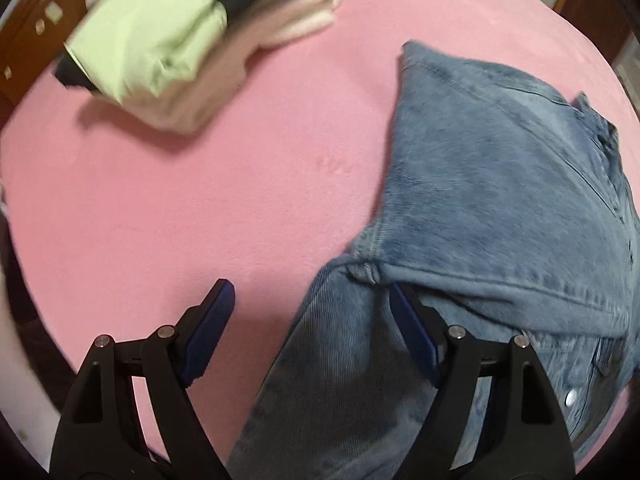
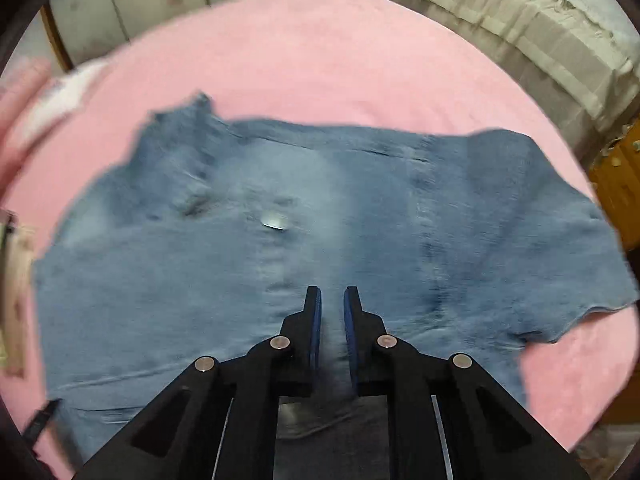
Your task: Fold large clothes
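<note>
The right tongs (image 2: 333,294) are pointing steeply down over a blue denim garment (image 2: 200,280) that is lying spread across a pink blanket (image 2: 340,52). Their blue-padded jaws are standing only a narrow gap apart, with denim showing between them; whether they are pinching it is unclear. A metal button (image 2: 275,222) is glinting on the blurred cloth. Pale folded bedding (image 2: 520,28) is sitting beyond the blanket's far right edge.

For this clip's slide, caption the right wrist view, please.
Right gripper, jaws nearly closed, above a blue denim garment spread on a pink bed cover.
</note>
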A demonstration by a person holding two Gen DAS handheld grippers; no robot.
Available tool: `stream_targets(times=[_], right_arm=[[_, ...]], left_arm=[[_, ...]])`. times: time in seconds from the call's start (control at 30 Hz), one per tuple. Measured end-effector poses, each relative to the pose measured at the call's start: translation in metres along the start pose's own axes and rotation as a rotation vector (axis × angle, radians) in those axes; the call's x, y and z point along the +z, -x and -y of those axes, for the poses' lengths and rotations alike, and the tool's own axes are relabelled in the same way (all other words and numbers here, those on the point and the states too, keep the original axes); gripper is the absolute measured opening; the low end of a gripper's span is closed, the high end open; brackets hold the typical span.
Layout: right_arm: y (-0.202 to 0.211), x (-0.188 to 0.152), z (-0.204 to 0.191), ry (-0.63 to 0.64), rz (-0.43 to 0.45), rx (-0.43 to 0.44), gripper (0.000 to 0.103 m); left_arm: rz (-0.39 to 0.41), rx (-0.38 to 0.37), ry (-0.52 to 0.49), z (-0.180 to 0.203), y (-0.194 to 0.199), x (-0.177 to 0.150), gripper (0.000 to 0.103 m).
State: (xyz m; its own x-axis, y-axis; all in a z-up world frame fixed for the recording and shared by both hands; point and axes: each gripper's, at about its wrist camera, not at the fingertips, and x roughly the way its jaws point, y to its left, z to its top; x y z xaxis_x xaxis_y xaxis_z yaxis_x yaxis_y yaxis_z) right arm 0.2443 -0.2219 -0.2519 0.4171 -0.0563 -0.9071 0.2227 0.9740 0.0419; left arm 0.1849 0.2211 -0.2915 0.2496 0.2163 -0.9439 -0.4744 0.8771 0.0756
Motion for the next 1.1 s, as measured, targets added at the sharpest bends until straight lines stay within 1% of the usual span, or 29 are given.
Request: stream_targets(times=[0.03, 0.07, 0.1, 0.13, 0.17, 0.23, 0.27, 0.3, 0.33, 0.37, 0.4, 0.43, 0.47, 0.5, 0.57, 0.6, 0.67, 0.7, 0.73, 0.77, 0.8, 0.83, 0.9, 0.93, 0.97, 1.0, 1.03, 1.07, 1.1], right_arm=[[0.005, -0.002, -0.008, -0.002, 0.003, 0.071, 0.017], [0.008, -0.004, -0.02, 0.007, -0.006, 0.152, 0.017], [0.009, -0.007, -0.036, 0.032, -0.027, 0.251, 0.017], [0.007, -0.011, -0.055, 0.06, -0.057, 0.335, 0.017], [0.004, -0.019, -0.076, 0.09, -0.104, 0.428, 0.017], [-0.008, -0.033, -0.111, 0.108, -0.196, 0.55, 0.016], [-0.018, -0.041, -0.13, 0.103, -0.257, 0.61, 0.016], [-0.029, -0.049, -0.145, 0.097, -0.316, 0.65, 0.016], [-0.036, -0.06, -0.157, 0.098, -0.362, 0.684, 0.016], [-0.045, -0.068, -0.169, 0.112, -0.401, 0.695, 0.016], [-0.053, -0.074, -0.176, 0.135, -0.416, 0.682, 0.016], [-0.059, -0.078, -0.18, 0.159, -0.42, 0.663, 0.01], [-0.063, -0.08, -0.175, 0.164, -0.416, 0.652, 0.003], [-0.067, -0.08, -0.165, 0.142, -0.416, 0.647, 0.0], [-0.08, -0.073, -0.129, 0.035, -0.418, 0.676, 0.0], [-0.086, -0.069, -0.116, 0.005, -0.404, 0.679, 0.0], [-0.081, -0.06, -0.071, -0.039, -0.313, 0.609, 0.0], [-0.085, -0.054, -0.06, -0.058, -0.287, 0.591, 0.0], [-0.08, -0.052, -0.044, -0.064, -0.245, 0.466, 0.0], [-0.074, -0.049, -0.028, -0.067, -0.19, 0.366, 0.0], [-0.071, -0.047, -0.014, -0.089, -0.165, 0.342, 0.0], [-0.071, -0.045, -0.006, -0.12, -0.164, 0.358, 0.0], [-0.066, -0.043, -0.013, -0.111, -0.156, 0.312, 0.0], [-0.061, -0.041, -0.021, -0.069, -0.136, 0.244, 0.0], [-0.052, -0.04, -0.035, -0.027, -0.092, 0.173, 0.0], [-0.042, -0.039, -0.051, 0.01, -0.053, 0.215, 0.0], [-0.04, -0.037, -0.06, 0.032, -0.064, 0.315, 0.0], [-0.043, -0.035, -0.08, 0.049, -0.121, 0.454, 0.0], [-0.048, -0.036, -0.097, 0.056, -0.181, 0.557, 0.0]], left_arm=[[0.032, -0.009, -0.027, 0.006, 0.012, -0.002, 0.065], [0.06, -0.048, -0.061, 0.012, 0.023, -0.003, 0.049], [0.069, -0.09, -0.087, 0.018, 0.029, -0.004, 0.042], [0.06, -0.147, -0.115, 0.026, 0.033, -0.003, 0.03], [0.038, -0.204, -0.137, 0.036, 0.032, 0.0, 0.015], [-0.004, -0.277, -0.144, 0.052, 0.024, 0.008, 0.001], [-0.032, -0.311, -0.137, 0.062, 0.015, 0.016, 0.0], [-0.066, -0.342, -0.128, 0.07, 0.006, 0.022, 0.0], [-0.12, -0.363, -0.119, 0.079, -0.007, 0.028, 0.0], [-0.152, -0.341, -0.118, 0.092, -0.014, 0.023, 0.0], [-0.177, -0.297, -0.129, 0.096, -0.022, 0.022, 0.0], [-0.179, -0.244, -0.146, 0.098, -0.028, 0.025, 0.0], [-0.171, -0.225, -0.156, 0.097, -0.03, 0.028, 0.0], [-0.161, -0.206, -0.156, 0.092, -0.032, 0.031, 0.0], [-0.149, -0.184, -0.131, 0.077, -0.033, 0.034, 0.0], [-0.142, -0.176, -0.117, 0.068, -0.033, 0.035, 0.0], [-0.121, -0.141, -0.091, 0.048, -0.033, 0.035, 0.0], [-0.113, -0.13, -0.083, 0.04, -0.033, 0.035, 0.0], [-0.109, -0.15, -0.068, 0.033, -0.034, 0.035, 0.0], [-0.11, -0.174, -0.052, 0.029, -0.034, 0.035, 0.0], [-0.108, -0.185, -0.037, 0.027, -0.033, 0.034, 0.0], [-0.109, -0.175, -0.038, 0.028, -0.033, 0.035, 0.0], [-0.104, -0.124, -0.065, 0.037, -0.031, 0.035, 0.0], [-0.097, -0.085, -0.084, 0.046, -0.027, 0.035, 0.0], [-0.088, -0.089, -0.098, 0.053, -0.023, 0.035, 0.0], [-0.08, -0.124, -0.11, 0.061, -0.018, 0.034, 0.0], [-0.08, -0.188, -0.12, 0.073, -0.016, 0.027, 0.0], [-0.088, -0.227, -0.125, 0.081, -0.015, 0.025, 0.0], [-0.104, -0.27, -0.138, 0.095, -0.016, 0.023, 0.0]])
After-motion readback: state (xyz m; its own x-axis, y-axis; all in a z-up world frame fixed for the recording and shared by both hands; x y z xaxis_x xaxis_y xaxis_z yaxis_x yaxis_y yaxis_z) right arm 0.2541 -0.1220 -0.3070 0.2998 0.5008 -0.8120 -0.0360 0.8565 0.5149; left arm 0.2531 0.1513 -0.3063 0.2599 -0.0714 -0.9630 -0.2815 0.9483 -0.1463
